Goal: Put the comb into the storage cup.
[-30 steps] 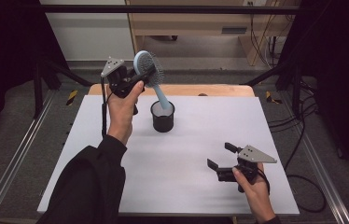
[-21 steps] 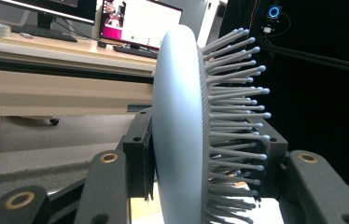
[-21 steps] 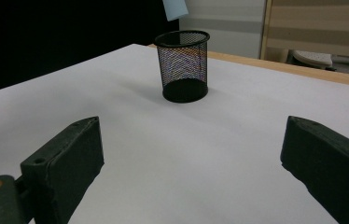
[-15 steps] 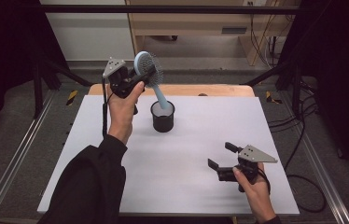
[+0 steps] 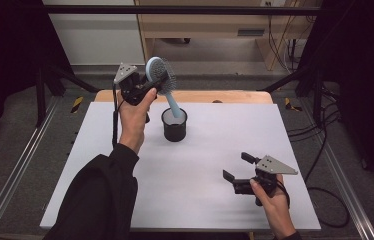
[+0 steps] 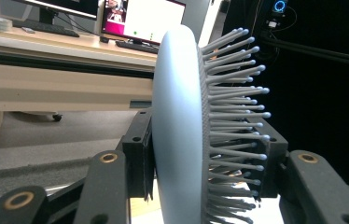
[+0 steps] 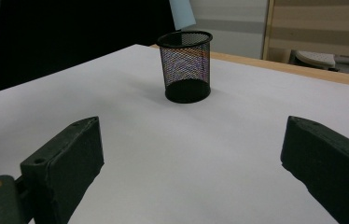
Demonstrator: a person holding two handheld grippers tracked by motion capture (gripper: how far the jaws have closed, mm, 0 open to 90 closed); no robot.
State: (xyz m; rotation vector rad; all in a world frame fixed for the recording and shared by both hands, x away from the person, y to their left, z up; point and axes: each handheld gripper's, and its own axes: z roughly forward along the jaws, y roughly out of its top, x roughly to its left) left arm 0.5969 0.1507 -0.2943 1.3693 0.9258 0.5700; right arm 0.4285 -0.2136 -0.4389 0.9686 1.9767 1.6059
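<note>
Across the white table point(image 5: 185, 180), a black mesh cup point(image 5: 174, 125) stands toward 12 o'clock of centre. At 11 o'clock, the left gripper point(image 5: 145, 90) is clamped on the head of a blue hairbrush point(image 5: 159, 75), whose handle slants down into the cup. At 5 o'clock, the right gripper point(image 5: 237, 170) rests with jaws wide, empty.

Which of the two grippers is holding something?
The left gripper: its jaws clamp the pale blue hairbrush head, while the right gripper stands open.

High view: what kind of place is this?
Likely a lab or office recording station: a white table framed by metal rails, loose cables on the floor, and desk monitors behind.
</note>
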